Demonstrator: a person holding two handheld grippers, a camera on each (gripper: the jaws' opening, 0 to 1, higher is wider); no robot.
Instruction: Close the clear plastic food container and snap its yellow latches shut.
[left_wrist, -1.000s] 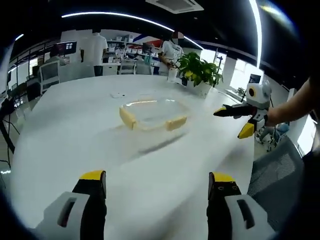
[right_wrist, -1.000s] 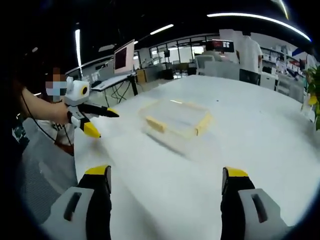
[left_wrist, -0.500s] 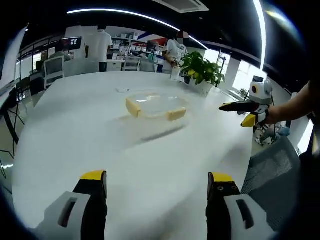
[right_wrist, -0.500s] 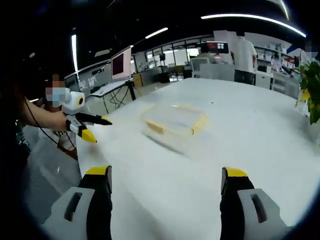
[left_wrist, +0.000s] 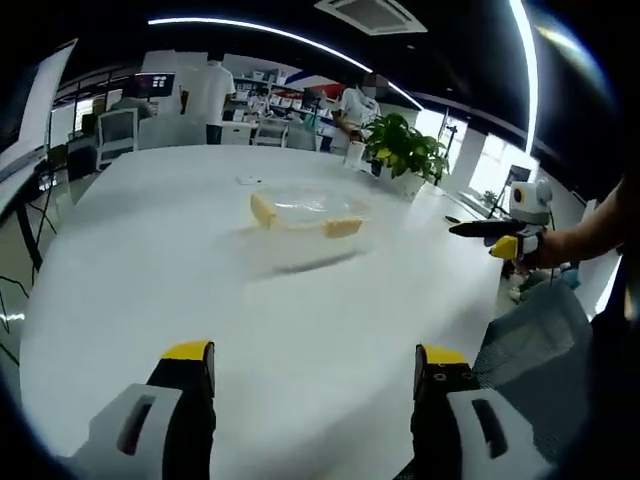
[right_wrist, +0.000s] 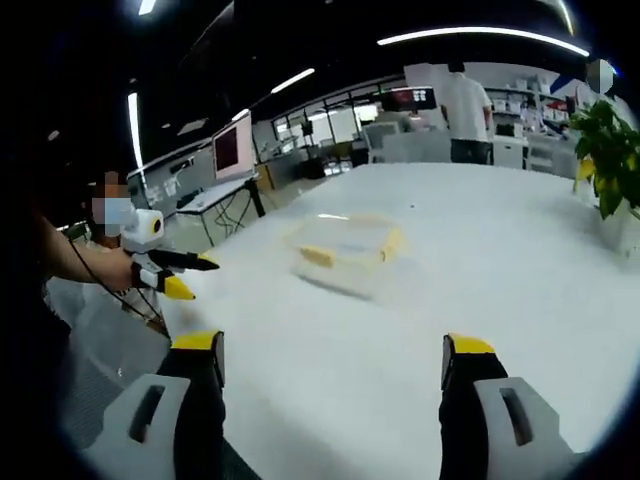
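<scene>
Still no readable writing shows on the yellow-latched container (left_wrist: 300, 214) (right_wrist: 348, 245).

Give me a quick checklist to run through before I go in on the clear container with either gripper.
1. Left gripper open and empty: ok.
2. Right gripper open and empty: ok.
3. Clear container resting on the white table, apart from both grippers: ok.
4. Path across the table to the container free of objects: ok.
5. Lid seated on the container: cannot tell, too blurred.
6. Yellow latches snapped shut: cannot tell.
</scene>
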